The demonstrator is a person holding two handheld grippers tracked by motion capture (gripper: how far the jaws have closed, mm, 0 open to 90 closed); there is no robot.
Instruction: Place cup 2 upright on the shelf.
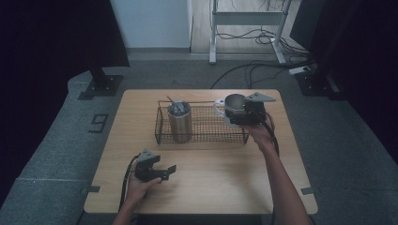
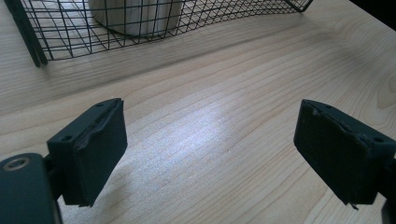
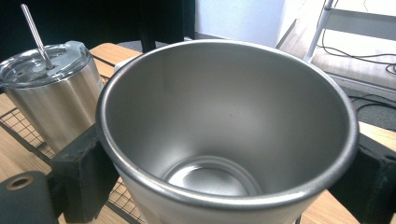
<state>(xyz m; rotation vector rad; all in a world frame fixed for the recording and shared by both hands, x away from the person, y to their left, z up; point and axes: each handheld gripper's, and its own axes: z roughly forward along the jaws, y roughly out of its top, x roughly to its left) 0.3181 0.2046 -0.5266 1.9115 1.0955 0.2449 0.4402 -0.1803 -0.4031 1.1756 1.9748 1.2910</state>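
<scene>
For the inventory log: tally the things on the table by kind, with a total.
Steel tumblers with lid and straw: 1, the tumbler standing in the basket
Open steel mugs: 1, the mug held in the right gripper over the basket's right end
Wire baskets: 1, the basket
Total: 3

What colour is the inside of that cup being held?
Plain silvery steel; the cup shows best in the right gripper view.

Our left gripper rests low with jaws spread wide; our right gripper, arm extended forward, is clamped tight.
</scene>
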